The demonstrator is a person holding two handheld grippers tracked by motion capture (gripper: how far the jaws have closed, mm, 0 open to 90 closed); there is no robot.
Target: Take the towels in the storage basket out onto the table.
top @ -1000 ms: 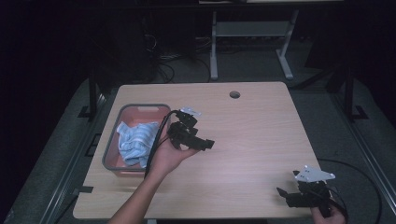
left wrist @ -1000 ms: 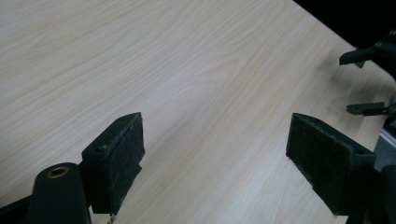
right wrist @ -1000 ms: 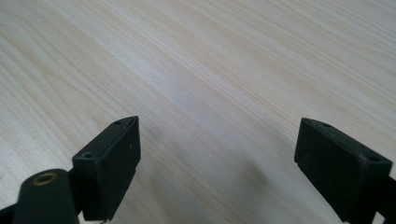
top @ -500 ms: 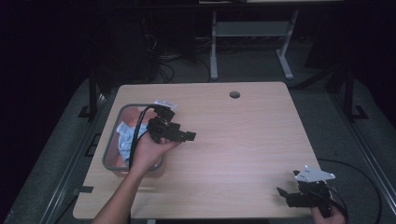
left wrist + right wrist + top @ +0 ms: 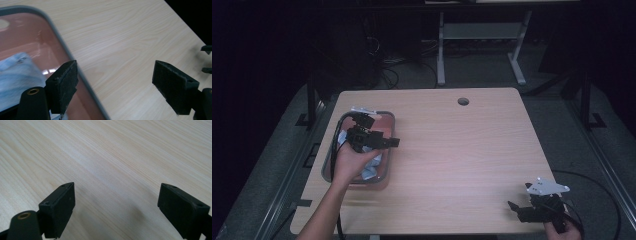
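A reddish tray with a grey rim (image 5: 385,114) sits at the table's left side, and a light blue and white cloth (image 5: 374,165) lies bunched in it. My left gripper (image 5: 392,143) hovers over the tray with its jaws pointing right. In the left gripper view that gripper (image 5: 115,67) stands open, empty, straddling the tray's rim (image 5: 71,58), with the cloth (image 5: 15,73) at lower left. My right gripper (image 5: 513,207) rests near the table's front right corner. In the right gripper view it (image 5: 117,188) is open over bare wood.
The light wooden table (image 5: 462,150) has a round cable hole (image 5: 463,101) near its far edge. A black cable (image 5: 334,150) trails from the left gripper across the tray. Dark floor and a metal frame (image 5: 441,50) lie beyond the table.
My left gripper has moved left, from the table beside the tray to above the tray. The right gripper has stayed where it was.
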